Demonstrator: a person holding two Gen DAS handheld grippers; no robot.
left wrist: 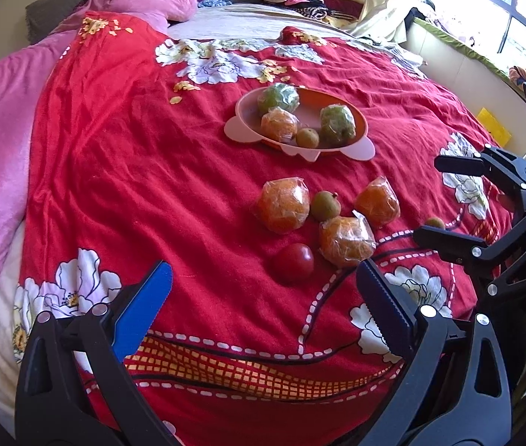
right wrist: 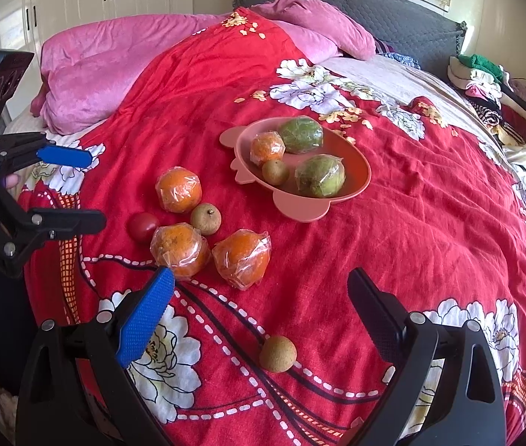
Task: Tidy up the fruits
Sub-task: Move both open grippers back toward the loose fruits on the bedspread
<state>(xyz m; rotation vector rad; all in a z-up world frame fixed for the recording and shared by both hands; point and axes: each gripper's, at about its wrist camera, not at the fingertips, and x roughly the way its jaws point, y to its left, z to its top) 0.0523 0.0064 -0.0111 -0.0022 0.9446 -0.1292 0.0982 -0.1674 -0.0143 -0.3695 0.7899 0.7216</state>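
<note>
hovering wide open and empty, left gripper (left wrist: pixel 263 286) behind tomato (left wrist: pixel 294 262), right gripper (right wrist: pixel 261 290) above brown fruit (right wrist: pixel 278 354)

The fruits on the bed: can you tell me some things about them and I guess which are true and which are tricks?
1. The pink dish holds four fruits. True.
2. The red tomato is inside the dish. False: it lies on the red bedspread, beside the wrapped oranges.
3. Both green fruits are wrapped in clear plastic. True.
4. The right gripper is squeezing an orange. False: its jaws are wide open and hold nothing.
5. One small brown fruit lies by itself, nearest the right gripper. True.
6. The left gripper is shut. False: it is open and empty.
</note>
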